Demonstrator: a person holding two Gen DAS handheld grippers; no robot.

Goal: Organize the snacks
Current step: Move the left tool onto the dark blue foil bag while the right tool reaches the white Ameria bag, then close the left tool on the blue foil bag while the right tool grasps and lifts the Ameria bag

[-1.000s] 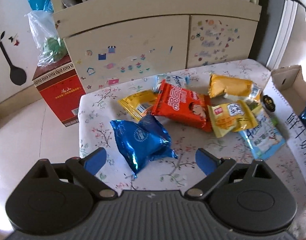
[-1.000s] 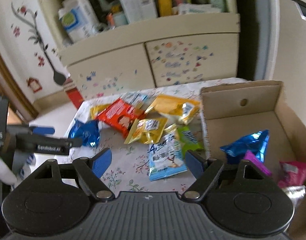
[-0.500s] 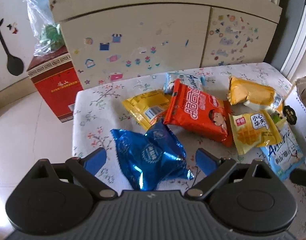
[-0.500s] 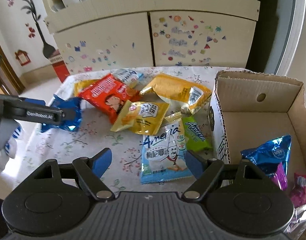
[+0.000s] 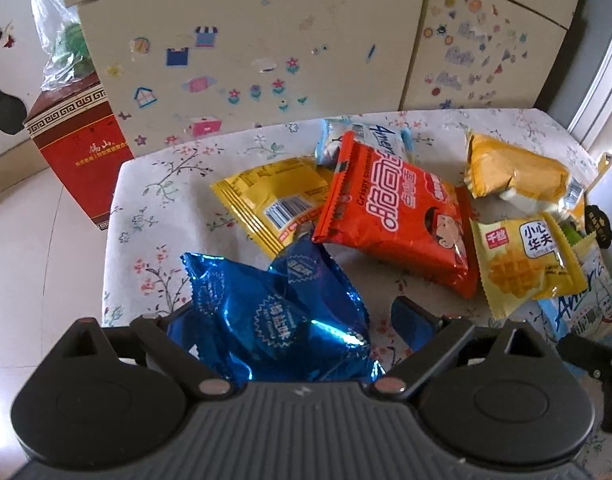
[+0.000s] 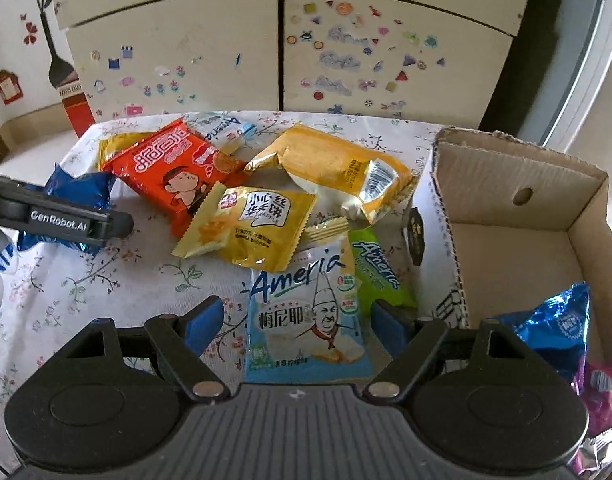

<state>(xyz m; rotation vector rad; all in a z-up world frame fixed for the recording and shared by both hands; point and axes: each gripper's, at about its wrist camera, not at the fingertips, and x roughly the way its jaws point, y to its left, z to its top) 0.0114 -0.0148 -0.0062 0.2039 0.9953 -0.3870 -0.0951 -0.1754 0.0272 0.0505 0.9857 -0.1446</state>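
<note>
A shiny blue foil snack bag [image 5: 273, 312] lies between the open fingers of my left gripper [image 5: 293, 320]; its left finger is hidden behind the bag. The bag also shows at the table's left in the right wrist view [image 6: 77, 196], with the left gripper [image 6: 65, 216] over it. My right gripper [image 6: 293, 324] is open and straddles a light-blue Ameria packet [image 6: 306, 312]. An open cardboard box [image 6: 518, 208] stands at the right and holds a blue foil bag [image 6: 554, 328] and pink packets [image 6: 602, 392].
On the floral tablecloth [image 6: 85, 280] lie a red-orange packet [image 6: 173, 176], a yellow waffle packet [image 6: 249, 228], an orange-yellow bag [image 6: 338, 168], a green Ameria packet [image 6: 378, 272] and a yellow packet [image 5: 277, 200]. A stickered cabinet [image 6: 281, 48] stands behind; a red box [image 5: 77, 148] sits on the floor.
My left gripper has moved forward and down until the blue foil bag sits between its fingers. My right gripper has advanced over the light-blue Ameria packet. Both stay open.
</note>
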